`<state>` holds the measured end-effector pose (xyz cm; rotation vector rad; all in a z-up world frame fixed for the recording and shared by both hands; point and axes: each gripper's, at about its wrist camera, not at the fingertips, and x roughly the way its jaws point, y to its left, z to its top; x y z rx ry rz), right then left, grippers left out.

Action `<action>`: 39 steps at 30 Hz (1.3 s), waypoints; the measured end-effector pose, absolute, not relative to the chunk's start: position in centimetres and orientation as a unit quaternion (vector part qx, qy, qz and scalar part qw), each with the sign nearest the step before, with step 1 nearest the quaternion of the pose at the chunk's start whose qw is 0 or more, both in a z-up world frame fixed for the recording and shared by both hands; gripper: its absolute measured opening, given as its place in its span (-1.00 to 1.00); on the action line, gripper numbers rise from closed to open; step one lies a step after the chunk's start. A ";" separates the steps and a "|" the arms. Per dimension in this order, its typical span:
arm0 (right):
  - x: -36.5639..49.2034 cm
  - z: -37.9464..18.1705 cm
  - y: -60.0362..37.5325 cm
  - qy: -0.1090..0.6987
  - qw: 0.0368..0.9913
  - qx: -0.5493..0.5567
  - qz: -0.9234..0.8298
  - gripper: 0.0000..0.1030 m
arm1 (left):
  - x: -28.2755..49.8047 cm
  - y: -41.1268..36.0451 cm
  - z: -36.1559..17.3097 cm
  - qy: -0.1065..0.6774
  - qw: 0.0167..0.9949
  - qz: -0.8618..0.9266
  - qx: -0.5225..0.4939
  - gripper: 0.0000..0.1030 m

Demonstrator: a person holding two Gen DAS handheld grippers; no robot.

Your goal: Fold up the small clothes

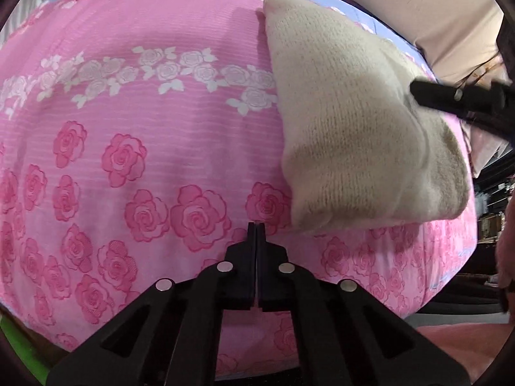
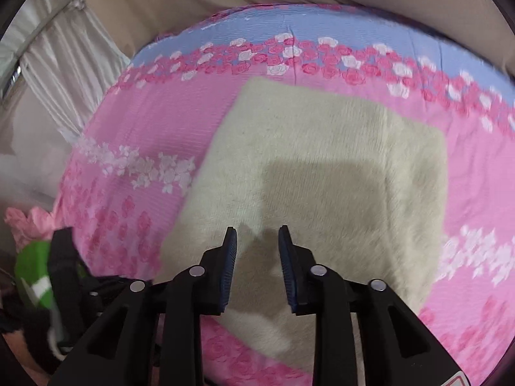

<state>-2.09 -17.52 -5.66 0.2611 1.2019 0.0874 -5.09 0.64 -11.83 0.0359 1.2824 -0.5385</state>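
Parted fingers [image 2: 231, 247] above cream knit [image 2: 322, 167] (folded).

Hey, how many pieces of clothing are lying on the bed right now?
1. A single cream knit garment, folded into a rough rectangle, lies on the pink rose-print bedspread, right of the shut left tool and under the open right tool. Nothing else shows, though pieces outside view are possible.

The left gripper [image 1: 256, 225] sits at the bottom centre of its own view, its two black fingers pressed flat together with nothing between them. The right gripper [image 2: 257, 230] sits at the bottom centre of its view, its fingers spread with a clear gap. In the left view, the right gripper reaches in from the right edge, at mid-height.
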 end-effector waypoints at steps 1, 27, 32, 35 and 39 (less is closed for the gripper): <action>-1.8 -7.3 -17.8 0.583 0.804 0.109 0.033 -0.52 | -5.2 0.6 -11.4 0.588 0.769 -0.248 0.022 -1.00; -2.6 -5.8 -27.8 0.515 0.824 0.213 -0.097 -0.13 | -1.3 -10.4 -3.7 0.512 0.808 -0.242 0.163 -0.41; -6.2 -7.5 -28.4 0.532 0.799 0.257 -0.107 0.16 | -1.1 -10.9 -3.8 0.507 0.812 -0.231 0.174 -0.19; -7.2 -9.1 -27.7 0.540 0.790 0.280 -0.082 -0.43 | -0.8 -11.1 -4.0 0.507 0.813 -0.225 0.177 -0.05; -7.7 -6.0 -27.7 0.500 0.818 0.271 -0.087 -0.69 | -0.7 -11.5 -4.2 0.509 0.811 -0.225 0.181 -0.04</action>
